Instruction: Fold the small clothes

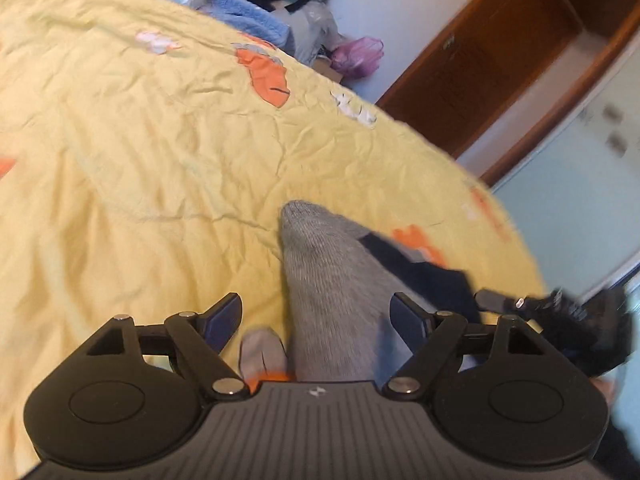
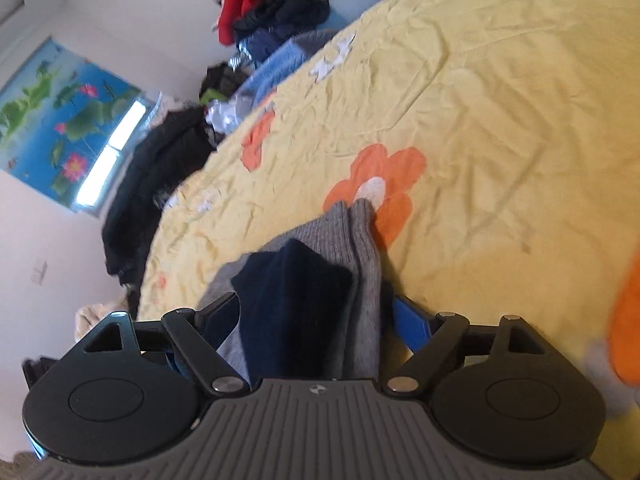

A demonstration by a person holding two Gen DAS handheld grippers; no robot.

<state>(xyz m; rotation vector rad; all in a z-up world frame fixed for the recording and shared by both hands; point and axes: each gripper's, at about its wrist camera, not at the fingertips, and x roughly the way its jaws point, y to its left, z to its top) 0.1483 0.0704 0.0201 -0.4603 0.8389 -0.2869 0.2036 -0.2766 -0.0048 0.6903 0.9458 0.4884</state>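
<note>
Scene: a bed under a yellow quilt (image 1: 140,140) printed with orange and white flowers; the socks lie near its edge, where both hands can reach them.

Grey sock: the grey sock (image 1: 320,280) lies stretched along the quilt, its toe pointing far from the left wrist camera, its near part passing between the fingers of the left gripper (image 1: 316,316). Laid out long like this, it is ready to be doubled over, I judge.

Dark sock: a navy sock (image 2: 292,300) lies on top of the grey ribbed cuffs (image 2: 352,240) in the right wrist view, probably stacked there to be handled as a bundle.

Left gripper: fingers spread wide; the grey sock lies between them, and neither pad is seen pressing on it.

Right gripper: the right gripper (image 2: 316,316) is also spread, its fingers either side of the navy and grey fabric, with no pinch visible. Its blue pad (image 2: 412,324) stands just beside the grey cuff.

Stage: no finished fold shows yet; both grippers look placed at opposite ends of the socks.

Background: a clothes pile (image 2: 272,4) sits beyond the far edge of the bed, well apart from the work.

Risk: blur hides how the layers overlap.
</note>
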